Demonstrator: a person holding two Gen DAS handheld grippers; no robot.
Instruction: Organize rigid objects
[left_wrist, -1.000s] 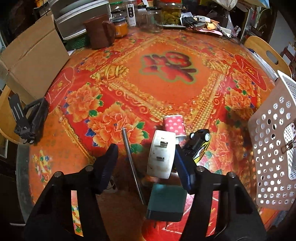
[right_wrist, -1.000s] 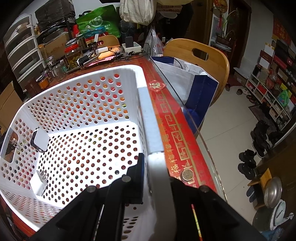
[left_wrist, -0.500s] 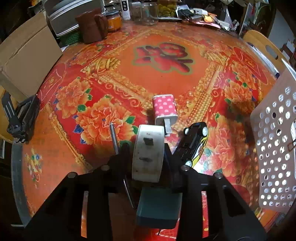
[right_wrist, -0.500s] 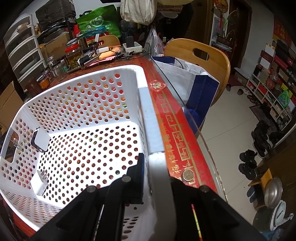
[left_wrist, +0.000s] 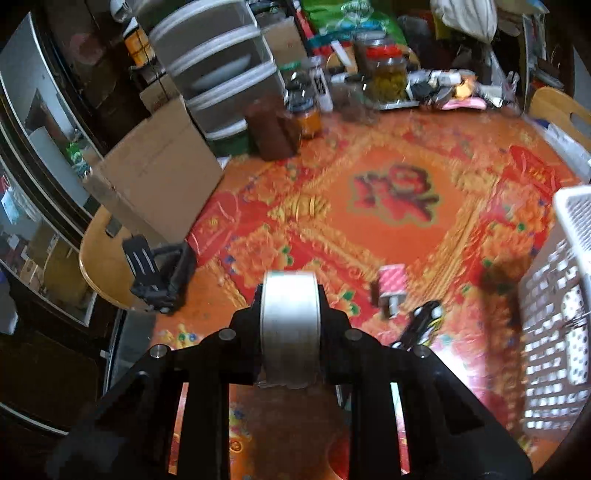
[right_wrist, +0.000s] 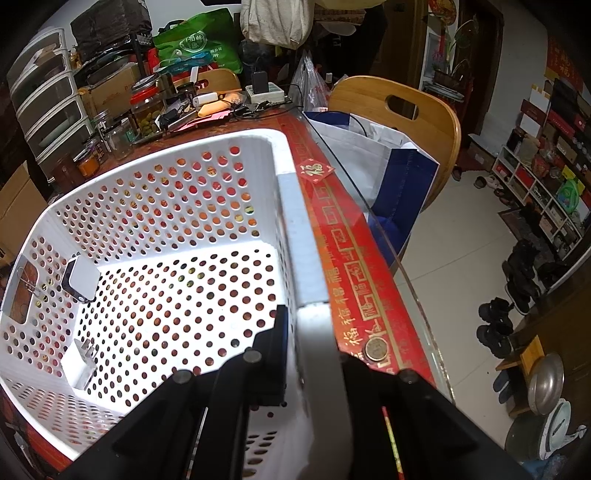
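Note:
My left gripper (left_wrist: 290, 325) is shut on a white charger block (left_wrist: 289, 317) and holds it above the red flowered table (left_wrist: 391, 206). A pink dotted charger (left_wrist: 391, 290) and a black-and-yellow toy car (left_wrist: 419, 326) lie on the table to its right. The white perforated basket (left_wrist: 554, 314) stands at the right edge. My right gripper (right_wrist: 314, 354) is shut on the basket's right rim (right_wrist: 295, 236). Inside the basket lie a white-and-black adapter (right_wrist: 80, 277) and a white plug (right_wrist: 79, 363).
A cardboard box (left_wrist: 155, 177), plastic drawers (left_wrist: 218, 70), a brown mug (left_wrist: 271, 129) and jars stand at the table's far side. A black holder (left_wrist: 159, 271) lies at the left edge. A wooden chair with a bag (right_wrist: 399, 147) stands beyond the glass table edge; a coin (right_wrist: 376, 349) lies near the rim.
My left gripper closed on the white charger and lifted it up off the table, tilting the view upward. The right gripper has stayed on the basket rim.

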